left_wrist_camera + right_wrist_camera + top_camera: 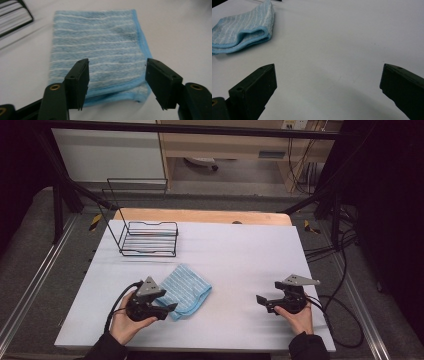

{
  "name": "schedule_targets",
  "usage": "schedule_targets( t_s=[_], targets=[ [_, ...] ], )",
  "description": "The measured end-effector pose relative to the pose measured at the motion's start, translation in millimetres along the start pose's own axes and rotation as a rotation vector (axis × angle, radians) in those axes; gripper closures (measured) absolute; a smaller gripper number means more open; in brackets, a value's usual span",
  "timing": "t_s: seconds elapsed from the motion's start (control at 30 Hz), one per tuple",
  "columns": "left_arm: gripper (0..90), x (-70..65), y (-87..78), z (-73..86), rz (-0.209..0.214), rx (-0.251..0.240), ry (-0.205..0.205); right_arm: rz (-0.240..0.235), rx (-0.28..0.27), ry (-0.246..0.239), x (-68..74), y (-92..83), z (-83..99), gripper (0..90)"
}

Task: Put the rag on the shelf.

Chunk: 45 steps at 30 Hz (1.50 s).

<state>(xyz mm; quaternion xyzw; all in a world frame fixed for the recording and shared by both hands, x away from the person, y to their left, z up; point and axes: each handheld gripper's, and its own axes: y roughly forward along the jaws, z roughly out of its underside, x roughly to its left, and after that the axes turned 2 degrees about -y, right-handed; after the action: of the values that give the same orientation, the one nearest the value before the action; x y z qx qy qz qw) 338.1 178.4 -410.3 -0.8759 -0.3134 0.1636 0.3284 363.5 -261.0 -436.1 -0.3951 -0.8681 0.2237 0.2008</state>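
White table; rack beyond folded towel.

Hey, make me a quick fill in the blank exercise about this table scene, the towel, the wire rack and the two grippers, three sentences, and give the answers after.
1. The folded towel is striped white and ____.
2. The gripper nearest the towel is the ____ gripper, its jaws open at the towel's near edge.
3. The right gripper has its jaws ____ over the bare white table, while the black wire rack stands at the far left.

Answers: blue; left; open
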Motion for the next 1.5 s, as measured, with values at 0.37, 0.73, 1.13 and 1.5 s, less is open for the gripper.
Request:
schedule_targets(
  t_s=[0.37,0.73,1.13,1.5],
  targets=[
    [51.5,-21.5,27.9,1.2,0.021,0.113,0.052,0.0,0.011,-0.003,-0.1,1.4,0.4,1.4],
    [56.4,-25.4,37.0,4.5,-0.026,0.14,0.078,0.001,0.014,-0.005,-0.1,2.2,0.7,1.4],
    [72.3,-13.6,34.4,0.1,0.024,0.138,0.012,0.0,0.02,-0.005,-0.1,3.5,1.0,1.6],
    [83.0,-13.5,25.4,-11.5,0.073,0.089,-0.036,-0.005,0.017,-0.004,-0.8,2.9,0.6,1.6]
  ],
)
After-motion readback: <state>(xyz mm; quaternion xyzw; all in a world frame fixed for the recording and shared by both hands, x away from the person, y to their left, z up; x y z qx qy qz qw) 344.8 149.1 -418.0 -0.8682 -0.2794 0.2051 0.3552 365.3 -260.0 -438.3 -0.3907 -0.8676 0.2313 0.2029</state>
